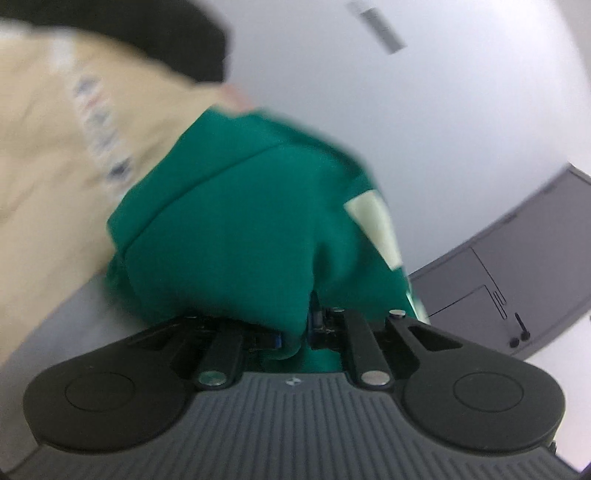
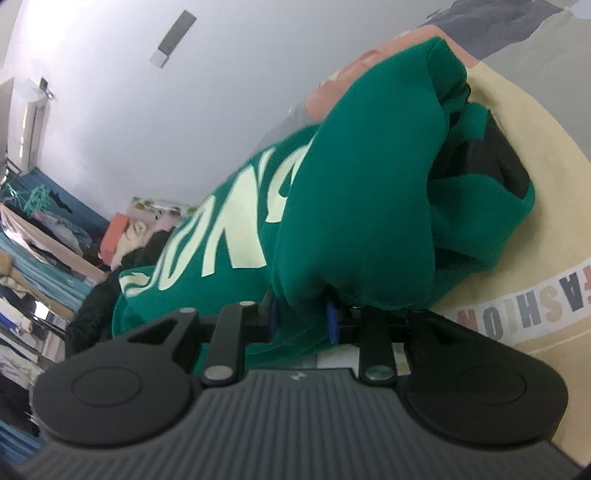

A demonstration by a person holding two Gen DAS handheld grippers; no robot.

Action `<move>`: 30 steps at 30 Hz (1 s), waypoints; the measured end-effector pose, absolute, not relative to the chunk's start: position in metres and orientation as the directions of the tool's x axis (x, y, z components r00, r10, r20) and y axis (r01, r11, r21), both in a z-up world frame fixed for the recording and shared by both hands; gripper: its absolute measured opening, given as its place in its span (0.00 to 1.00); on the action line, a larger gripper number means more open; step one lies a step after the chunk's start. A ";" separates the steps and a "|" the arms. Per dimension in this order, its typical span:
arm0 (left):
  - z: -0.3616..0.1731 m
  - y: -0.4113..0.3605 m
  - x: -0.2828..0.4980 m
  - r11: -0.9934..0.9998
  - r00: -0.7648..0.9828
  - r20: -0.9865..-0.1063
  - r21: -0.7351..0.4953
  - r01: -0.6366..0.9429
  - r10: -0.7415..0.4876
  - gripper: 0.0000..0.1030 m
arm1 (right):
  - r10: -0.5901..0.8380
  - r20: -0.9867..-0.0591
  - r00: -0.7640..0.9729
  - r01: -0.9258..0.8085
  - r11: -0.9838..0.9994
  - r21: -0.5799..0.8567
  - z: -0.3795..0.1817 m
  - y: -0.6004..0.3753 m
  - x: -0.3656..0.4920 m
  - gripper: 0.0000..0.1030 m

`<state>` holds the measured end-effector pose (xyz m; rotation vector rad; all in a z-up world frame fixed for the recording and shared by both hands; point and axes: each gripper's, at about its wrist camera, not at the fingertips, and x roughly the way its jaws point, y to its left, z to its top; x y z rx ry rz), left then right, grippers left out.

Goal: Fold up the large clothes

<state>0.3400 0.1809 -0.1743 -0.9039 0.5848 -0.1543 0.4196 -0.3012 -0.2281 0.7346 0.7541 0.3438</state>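
Left wrist view puts your left gripper (image 1: 295,332) at the bottom of the picture with its jaws drawn nearly together, and a fold of the green sweatshirt (image 1: 236,229) is pinched between them. The cloth bunches up right in front of the jaws and hides most of the fingers. A pale printed patch (image 1: 373,225) shows on the sweatshirt's right side. To the left, a beige garment (image 1: 55,155) with blurred lettering lies behind the green cloth, and something black (image 1: 155,33) sits above it at the top edge. A grey cabinet (image 1: 517,266) stands off to the right against a white wall.

From the right wrist view, your right gripper (image 2: 301,321) is also closed down on the sweatshirt (image 2: 354,206), a thick gather of green fabric caught between its blue pads (image 2: 331,323). The sweatshirt hangs as a lumpy mass, with large pale letters (image 2: 236,236) running along its left part. Beside it on the right lies the beige garment (image 2: 535,229), printed with letters in grey and orange. Far left, cluttered shelves (image 2: 37,251) hold piles of clothes.
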 end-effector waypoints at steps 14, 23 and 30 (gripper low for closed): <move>-0.177 0.182 0.334 0.504 0.827 -0.360 -0.857 -0.110 -0.432 0.86 | 0.501 -0.523 0.689 0.045 0.691 0.721 -0.224 -0.316 0.395 0.41; -0.204 0.183 0.328 0.367 0.833 -0.377 -0.902 -0.230 -0.405 1.00 | 0.536 -0.485 0.691 0.213 0.491 0.845 -0.259 -0.336 0.389 0.90; -0.208 0.191 0.337 0.278 0.884 -0.297 -0.939 -0.202 -0.360 1.00 | 0.465 -0.414 0.783 0.176 0.473 0.863 -0.273 -0.341 0.407 1.00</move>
